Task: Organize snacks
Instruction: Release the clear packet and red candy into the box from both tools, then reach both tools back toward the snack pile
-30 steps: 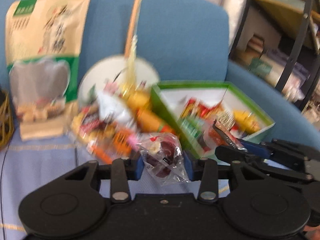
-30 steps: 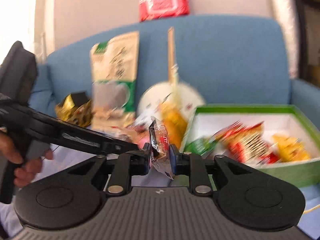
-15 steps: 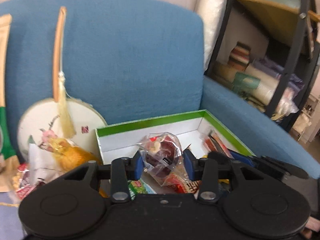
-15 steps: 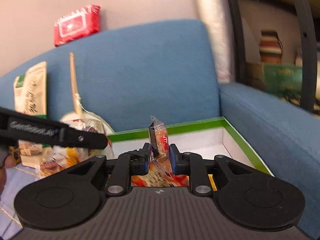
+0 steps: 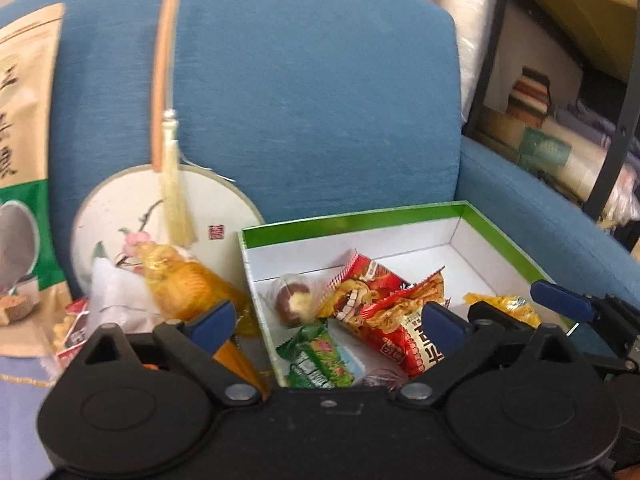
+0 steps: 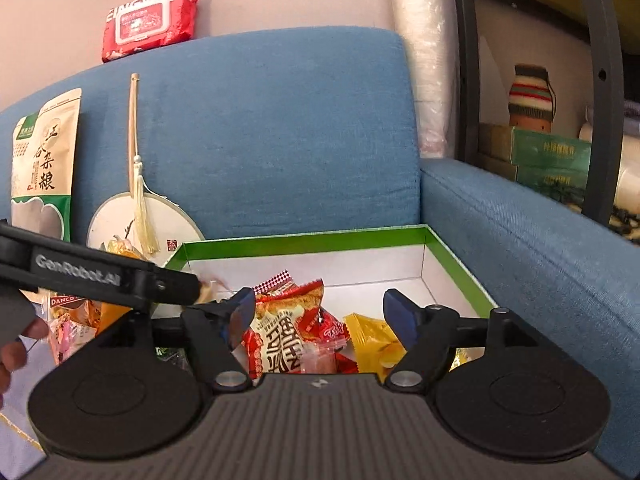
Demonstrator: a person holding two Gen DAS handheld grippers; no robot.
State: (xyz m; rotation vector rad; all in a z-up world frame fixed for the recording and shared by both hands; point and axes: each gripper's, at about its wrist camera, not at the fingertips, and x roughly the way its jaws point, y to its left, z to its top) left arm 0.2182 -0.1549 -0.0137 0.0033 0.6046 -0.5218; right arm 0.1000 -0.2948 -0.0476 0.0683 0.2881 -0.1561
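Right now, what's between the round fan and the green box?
In the left wrist view, an orange-wrapped snack lies between the round fan and the green box.

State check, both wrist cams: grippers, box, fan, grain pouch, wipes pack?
left gripper: open, empty, over the box
right gripper: open, empty, over the box
green box: lidless, several snack packets inside
round fan: handle up, leaning on the sofa back
grain pouch: upright against the sofa back
wipes pack: lying on top of the sofa back
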